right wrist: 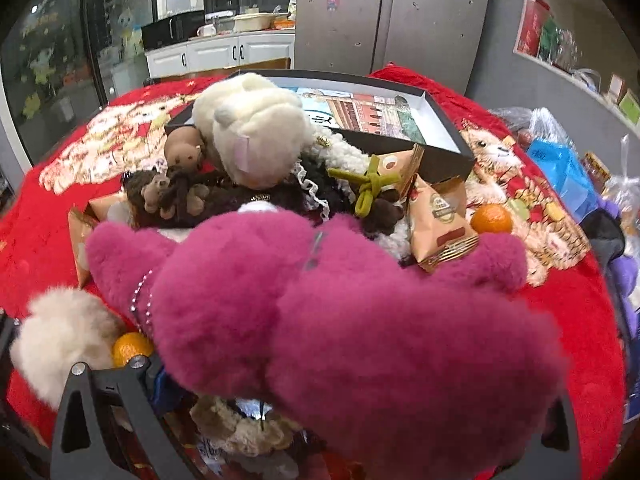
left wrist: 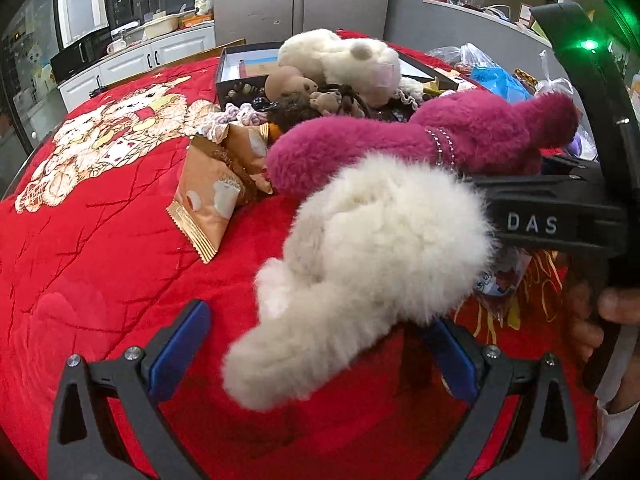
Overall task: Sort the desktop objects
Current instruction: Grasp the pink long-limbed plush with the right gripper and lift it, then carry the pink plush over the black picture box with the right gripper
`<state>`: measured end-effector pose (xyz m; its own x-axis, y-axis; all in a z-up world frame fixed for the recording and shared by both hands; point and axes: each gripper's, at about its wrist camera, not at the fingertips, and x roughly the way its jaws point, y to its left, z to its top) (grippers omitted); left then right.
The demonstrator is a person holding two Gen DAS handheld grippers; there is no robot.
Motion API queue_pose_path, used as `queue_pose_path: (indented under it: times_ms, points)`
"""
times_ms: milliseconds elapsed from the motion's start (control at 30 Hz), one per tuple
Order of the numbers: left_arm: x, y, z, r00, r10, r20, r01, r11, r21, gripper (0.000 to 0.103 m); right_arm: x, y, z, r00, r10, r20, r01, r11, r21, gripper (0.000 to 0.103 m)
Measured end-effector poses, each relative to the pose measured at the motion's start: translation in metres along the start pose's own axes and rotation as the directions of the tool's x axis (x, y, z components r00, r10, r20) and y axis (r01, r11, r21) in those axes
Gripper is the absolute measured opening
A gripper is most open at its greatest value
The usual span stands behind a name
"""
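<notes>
A heap of toys and snacks lies on a red blanket (left wrist: 100,260). A fluffy cream plush (left wrist: 372,248) rests between the blue pads of my left gripper (left wrist: 316,320); the jaws stand wide and the left pad is clear of it. Behind it lies a magenta plush (left wrist: 400,140). That magenta plush (right wrist: 360,320) fills the lower right wrist view and hides most of my right gripper (right wrist: 340,364), whose fingers stand wide around it. One finger (left wrist: 540,220) of it shows beside the cream plush (right wrist: 60,340).
A white bear (right wrist: 256,128) leans on an open black box (right wrist: 440,148). Small brown plushes (right wrist: 184,152), a green knotted tie (right wrist: 370,188), snack packets (left wrist: 208,200) and two oranges (right wrist: 491,218) are mixed in. Plastic bags (right wrist: 560,160) crowd the right edge. A hand (left wrist: 616,304) shows there.
</notes>
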<state>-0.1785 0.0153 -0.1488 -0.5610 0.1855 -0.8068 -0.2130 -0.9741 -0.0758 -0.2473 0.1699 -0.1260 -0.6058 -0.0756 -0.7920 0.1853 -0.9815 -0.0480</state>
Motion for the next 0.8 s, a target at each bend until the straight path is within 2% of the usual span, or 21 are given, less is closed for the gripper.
queue_pose_path:
  times_ms: [33, 67, 100, 133, 167, 200, 267, 300, 333, 367, 400, 467, 800]
  points:
    - [-0.001, 0.0, 0.0, 1.0, -0.005, 0.003, 0.005, 1.0, 0.003, 0.1, 0.001, -0.002, 0.0, 1.0, 0.021, 0.0, -0.021, 1.0, 0.008, 0.089]
    - [-0.002, -0.001, 0.0, 1.0, -0.011, 0.009, 0.011, 1.0, 0.008, 0.093, 0.001, -0.004, -0.001, 0.999, 0.048, 0.0, -0.048, 0.999, 0.022, 0.082]
    - [-0.003, -0.002, 0.0, 1.0, -0.019, 0.017, 0.019, 1.0, 0.013, 0.083, 0.001, -0.005, -0.001, 0.998, 0.065, -0.002, -0.065, 0.997, 0.036, 0.08]
    - [-0.005, -0.004, 0.0, 1.0, -0.018, 0.025, 0.017, 1.0, 0.019, 0.078, 0.001, -0.006, -0.002, 0.997, 0.072, -0.002, -0.072, 0.996, 0.048, 0.073]
    - [-0.005, -0.004, 0.0, 0.999, -0.011, 0.03, 0.011, 1.0, 0.021, 0.067, 0.002, -0.006, -0.003, 0.997, 0.073, -0.006, -0.072, 0.996, 0.048, 0.066]
    - [-0.006, -0.004, 0.001, 0.999, -0.004, 0.035, 0.003, 1.0, 0.021, 0.058, 0.002, -0.005, -0.003, 0.997, 0.074, -0.011, -0.073, 0.996, 0.047, 0.064]
    - [-0.009, -0.002, 0.0, 0.999, -0.019, 0.042, 0.019, 1.0, 0.011, 0.051, 0.001, -0.007, -0.005, 0.996, 0.091, -0.004, -0.091, 0.994, 0.067, 0.056]
    - [-0.01, 0.001, 0.0, 0.998, -0.03, 0.049, 0.03, 1.0, 0.001, 0.034, -0.001, -0.007, -0.005, 0.996, 0.094, -0.001, -0.094, 0.993, 0.073, 0.053]
    - [-0.011, 0.002, -0.001, 0.998, -0.038, 0.051, 0.039, 0.999, -0.008, 0.029, -0.003, -0.007, -0.005, 0.996, 0.091, 0.001, -0.091, 0.993, 0.071, 0.047]
    - [-0.013, 0.004, -0.001, 0.997, -0.046, 0.055, 0.047, 0.999, -0.017, 0.023, -0.006, -0.007, -0.005, 0.996, 0.088, 0.008, -0.088, 0.994, 0.071, 0.033]
    - [-0.013, 0.007, -0.001, 0.997, -0.052, 0.057, 0.053, 0.998, -0.025, 0.019, -0.009, -0.009, -0.005, 0.996, 0.084, 0.015, -0.084, 0.993, 0.078, 0.032]
    - [-0.015, 0.009, -0.003, 0.997, -0.046, 0.062, 0.048, 0.998, -0.032, 0.004, -0.014, -0.012, -0.005, 0.996, 0.092, 0.022, -0.093, 0.992, 0.087, 0.031]
    - [-0.035, 0.009, -0.009, 0.99, -0.084, 0.11, 0.088, 0.996, -0.027, 0.003, -0.045, -0.014, -0.008, 0.992, 0.093, 0.085, -0.1, 0.991, 0.094, 0.03]
